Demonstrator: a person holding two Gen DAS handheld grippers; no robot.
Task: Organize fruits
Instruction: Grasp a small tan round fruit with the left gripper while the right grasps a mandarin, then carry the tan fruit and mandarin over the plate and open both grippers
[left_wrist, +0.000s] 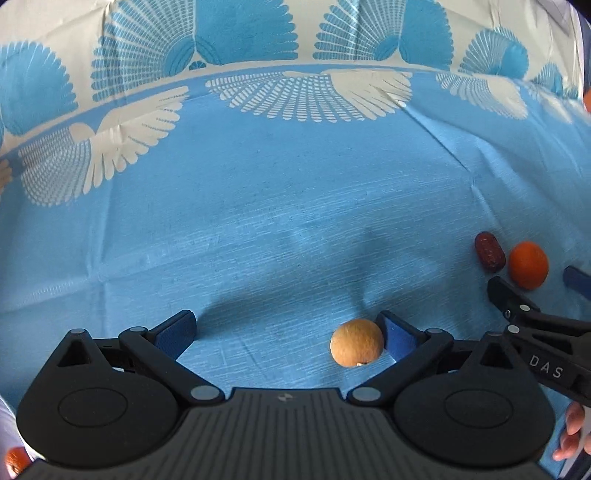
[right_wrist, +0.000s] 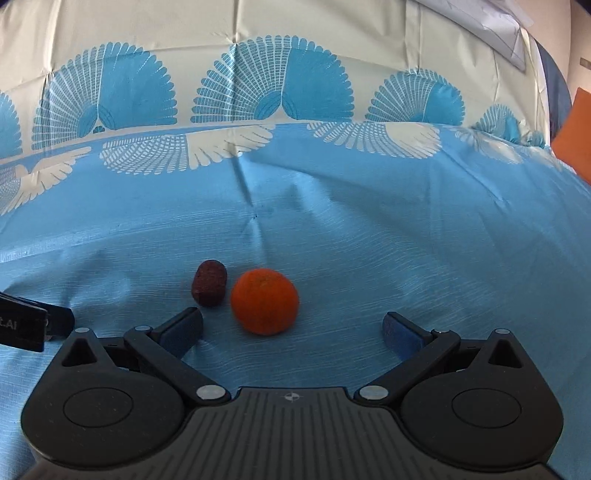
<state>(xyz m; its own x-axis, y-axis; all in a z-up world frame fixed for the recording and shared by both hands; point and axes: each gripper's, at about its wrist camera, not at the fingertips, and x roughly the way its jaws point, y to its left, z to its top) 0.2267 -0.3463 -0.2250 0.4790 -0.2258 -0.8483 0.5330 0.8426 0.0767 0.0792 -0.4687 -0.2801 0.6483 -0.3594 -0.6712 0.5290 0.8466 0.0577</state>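
Left wrist view: blue tablecloth (left_wrist: 258, 221) with white fan and wing print, creased, filling the frame. Left gripper (left_wrist: 290, 332) low over it, fingers spread wide, blue pads facing inward. Tan round fruit (left_wrist: 357, 348) on the cloth between those fingers, just against the right-hand pad (left_wrist: 400, 338), well apart from the other. Right gripper (left_wrist: 535, 291) entering from the right edge, a hand (left_wrist: 574, 432) behind it. Orange fruit (left_wrist: 528, 264) and dark red date-like fruit (left_wrist: 489, 252) side by side near the right edge, nearly touching. Right wrist view: same tablecloth (right_wrist: 369, 240), right gripper (right_wrist: 293, 328) with fingers spread wide, gripping nothing. Orange fruit (right_wrist: 264, 301) just ahead, nearer the left-hand finger, untouched. Dark red fruit (right_wrist: 209, 283) beside it, just beyond that finger's tip.
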